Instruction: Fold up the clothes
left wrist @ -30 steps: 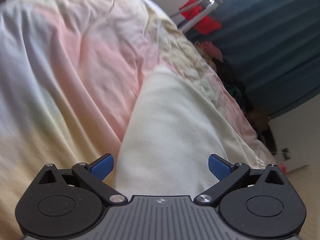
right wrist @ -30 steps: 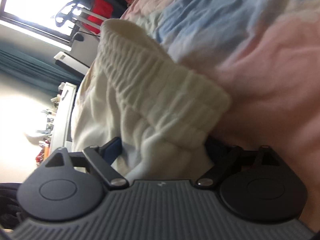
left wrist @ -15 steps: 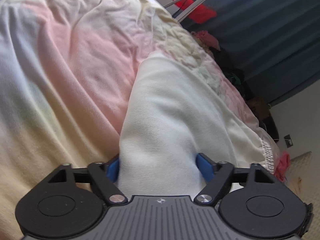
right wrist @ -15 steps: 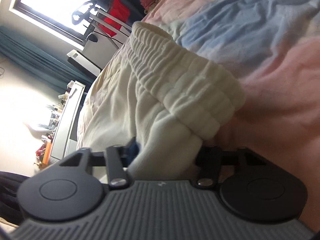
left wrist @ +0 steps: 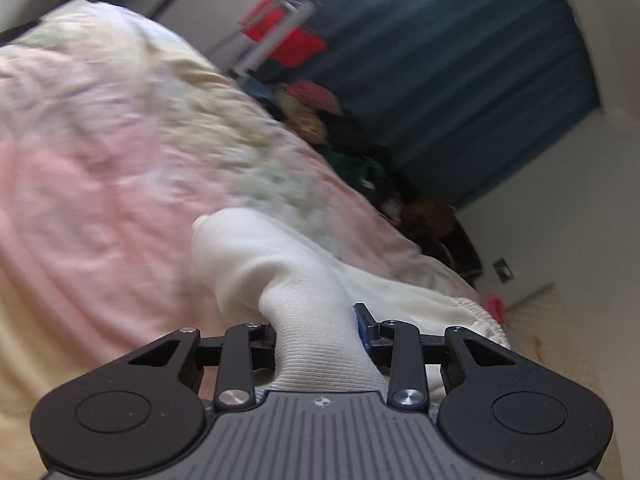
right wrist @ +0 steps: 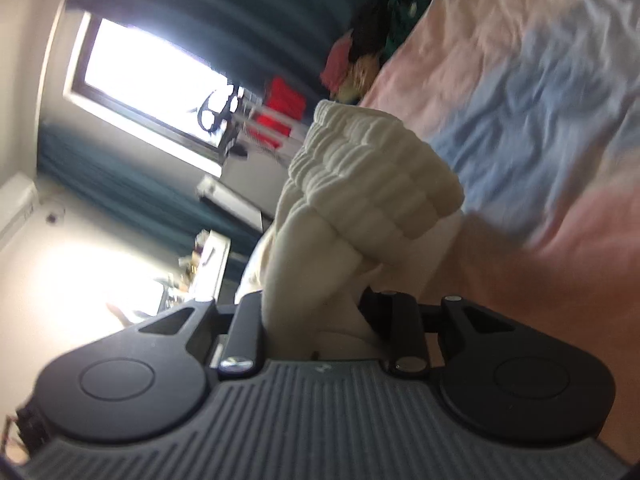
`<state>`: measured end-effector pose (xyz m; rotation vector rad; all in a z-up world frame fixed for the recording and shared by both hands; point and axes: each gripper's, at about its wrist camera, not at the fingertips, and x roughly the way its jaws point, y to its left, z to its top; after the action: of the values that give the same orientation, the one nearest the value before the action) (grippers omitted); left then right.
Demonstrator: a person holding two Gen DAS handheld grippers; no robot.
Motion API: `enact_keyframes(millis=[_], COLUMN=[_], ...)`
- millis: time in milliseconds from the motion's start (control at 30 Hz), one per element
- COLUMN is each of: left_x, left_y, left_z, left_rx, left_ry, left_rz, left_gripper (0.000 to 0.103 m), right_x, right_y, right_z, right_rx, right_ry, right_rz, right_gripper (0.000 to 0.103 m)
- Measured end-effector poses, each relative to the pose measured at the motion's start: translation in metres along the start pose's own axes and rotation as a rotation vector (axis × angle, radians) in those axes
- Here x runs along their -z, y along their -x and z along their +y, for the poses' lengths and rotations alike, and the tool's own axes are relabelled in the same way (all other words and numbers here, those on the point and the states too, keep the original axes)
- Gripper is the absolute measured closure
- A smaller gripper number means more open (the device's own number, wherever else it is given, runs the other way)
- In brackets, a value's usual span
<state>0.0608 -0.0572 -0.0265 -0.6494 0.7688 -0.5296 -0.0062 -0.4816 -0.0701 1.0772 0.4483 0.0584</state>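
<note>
A cream-white garment point(left wrist: 280, 276) lies on a bed with a pastel pink, yellow and blue sheet point(left wrist: 92, 184). My left gripper point(left wrist: 316, 332) is shut on a bunched fold of the garment's smooth end, lifted a little off the sheet. In the right wrist view my right gripper point(right wrist: 312, 316) is shut on the garment point(right wrist: 360, 184) just below its ribbed elastic waistband, which stands up above the jaws. The fingertips of both grippers are hidden in the cloth.
A heap of coloured clothes point(left wrist: 340, 136) lies at the bed's far edge, before dark blue curtains point(left wrist: 460, 80). A metal rack with red items point(left wrist: 288, 36) stands by a bright window point(right wrist: 148, 76). A white counter with small items point(right wrist: 208, 256) is at the side.
Both grippers closed from open onto the garment and lifted it. The cloth now bunches between the jaws, and both views have swung and blurred.
</note>
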Motion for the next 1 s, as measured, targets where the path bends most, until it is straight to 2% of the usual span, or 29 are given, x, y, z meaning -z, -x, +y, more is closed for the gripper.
enact_keyframes(millis=[133,233,367,433,533,633,700,767,833,933,1000], left_x=[-0.035,-0.064,-0.09,-0.097,-0.101,-0.094,-0.088,-0.085,-0.078,-0.059,-0.045], left_y=[-0.093,-0.181,-0.291,-0.341,-0.399,-0.44,-0.457,-0.462,-0.462,-0.459,-0.459], left_z=[-0.072,-0.134,-0.199,-0.223,-0.244,-0.246,-0.233,-0.215,-0.201,-0.18,-0.162], left_rx=[0.054,0.048,0.044,0.033,0.014,0.0,0.006,0.029,0.037,0.009,-0.019], left_ry=[-0.023,-0.089,-0.138,-0.182,-0.234,-0.291,-0.304,-0.294,-0.349,-0.416,-0.436], left_rz=[0.06,0.105,0.124,0.14,0.189,0.206,0.228,0.25,0.266,0.302,0.322], left_gripper=[0.069,0.07,0.07,0.07,0.07,0.069,0.069,0.069,0.069,0.069,0.065], right_x=[-0.076,-0.15,-0.241,-0.273,-0.303,-0.311,-0.305,-0.289,-0.268,-0.238,-0.22], right_y=[0.01,0.002,-0.021,-0.034,-0.052,-0.066,-0.075,-0.074,-0.068,-0.067,-0.069], right_z=[-0.017,-0.028,-0.048,-0.06,-0.086,-0.112,-0.129,-0.144,-0.158,-0.181,-0.198], right_rx=[0.054,0.115,0.191,0.246,0.3,0.322,0.338,0.337,0.318,0.32,0.34], right_ry=[-0.041,-0.06,-0.096,-0.104,-0.138,-0.138,-0.134,-0.127,-0.134,-0.156,-0.185], right_rz=[-0.091,-0.164,-0.244,-0.267,-0.3,-0.311,-0.3,-0.276,-0.261,-0.243,-0.232], right_gripper=[0.074,0.074,0.074,0.074,0.074,0.074,0.074,0.074,0.074,0.074,0.072])
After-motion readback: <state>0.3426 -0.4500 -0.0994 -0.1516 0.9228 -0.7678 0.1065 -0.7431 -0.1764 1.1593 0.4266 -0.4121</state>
